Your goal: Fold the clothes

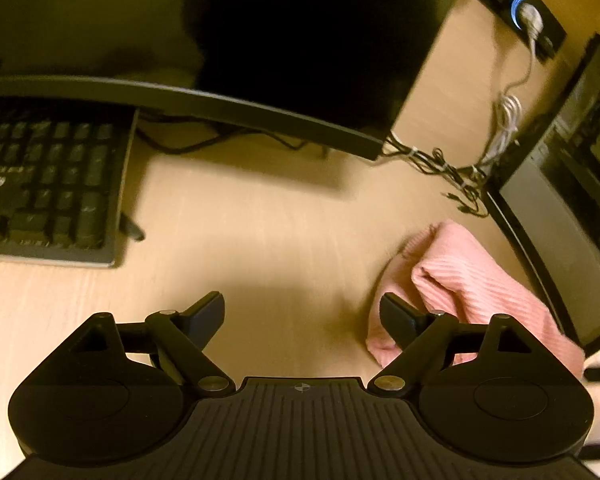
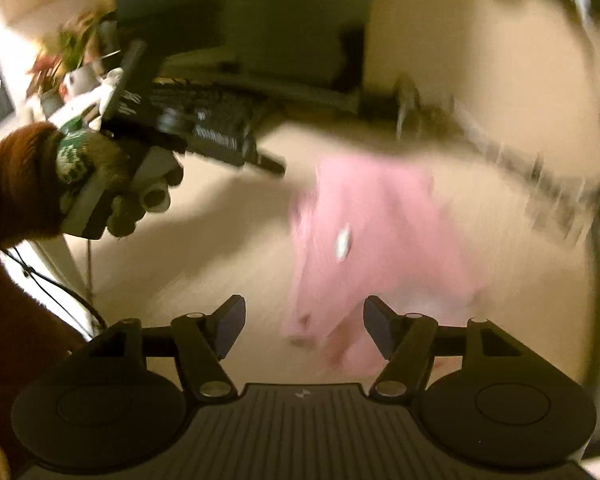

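A pink ribbed garment (image 1: 460, 276) lies bunched on the light wooden desk (image 1: 260, 232), at the right of the left wrist view. My left gripper (image 1: 302, 314) is open above bare desk, and its right finger (image 1: 398, 318) overlaps the cloth's near-left edge. In the blurred right wrist view the pink garment (image 2: 372, 232) spreads ahead, with a small white tag on it. My right gripper (image 2: 305, 320) is open. The cloth's near corner shows between its fingers, and the pads do not press on it. A gloved hand (image 2: 100, 184) holds the left gripper (image 2: 266, 164) at the upper left.
A black keyboard (image 1: 48, 176) sits at the left. A dark monitor (image 1: 280, 40) stands at the back and a second screen (image 1: 572, 200) at the right, close to the garment. Tangled cables (image 1: 452, 172) run between them. A potted plant (image 2: 72, 52) stands far left.
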Demonstrator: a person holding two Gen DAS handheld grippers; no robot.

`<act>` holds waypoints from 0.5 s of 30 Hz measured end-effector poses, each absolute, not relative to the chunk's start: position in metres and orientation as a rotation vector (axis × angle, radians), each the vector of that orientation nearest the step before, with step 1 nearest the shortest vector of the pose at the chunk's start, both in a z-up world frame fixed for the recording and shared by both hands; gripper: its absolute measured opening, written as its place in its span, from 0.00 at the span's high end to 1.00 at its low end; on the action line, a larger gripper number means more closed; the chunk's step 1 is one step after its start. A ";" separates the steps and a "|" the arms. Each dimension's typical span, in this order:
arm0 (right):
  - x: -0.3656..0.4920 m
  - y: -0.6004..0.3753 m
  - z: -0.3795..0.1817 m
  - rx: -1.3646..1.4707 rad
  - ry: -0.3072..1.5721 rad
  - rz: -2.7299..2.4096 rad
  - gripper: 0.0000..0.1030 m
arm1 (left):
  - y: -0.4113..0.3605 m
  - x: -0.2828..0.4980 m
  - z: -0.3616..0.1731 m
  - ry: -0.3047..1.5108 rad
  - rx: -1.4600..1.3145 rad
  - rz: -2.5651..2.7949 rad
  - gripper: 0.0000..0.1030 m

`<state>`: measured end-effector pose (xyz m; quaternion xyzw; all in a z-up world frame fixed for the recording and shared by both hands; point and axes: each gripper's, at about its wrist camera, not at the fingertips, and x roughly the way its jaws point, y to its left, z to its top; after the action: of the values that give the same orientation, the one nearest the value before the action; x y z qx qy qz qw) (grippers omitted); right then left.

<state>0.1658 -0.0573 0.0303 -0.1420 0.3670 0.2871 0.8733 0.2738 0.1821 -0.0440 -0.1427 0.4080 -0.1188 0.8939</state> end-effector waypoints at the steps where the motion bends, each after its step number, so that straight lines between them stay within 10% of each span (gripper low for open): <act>1: 0.163 -0.052 0.035 -0.357 0.715 0.578 0.36 | 0.182 0.273 -0.044 0.849 -0.312 -0.249 0.13; 15: 0.201 0.006 -0.038 -0.692 0.698 0.457 0.21 | 0.174 0.259 -0.042 0.866 -0.344 -0.278 0.12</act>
<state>0.2005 0.0063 -0.0384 -0.3294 0.3322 0.2175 0.8566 0.2591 0.1739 -0.0424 -0.1651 0.4160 -0.1338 0.8842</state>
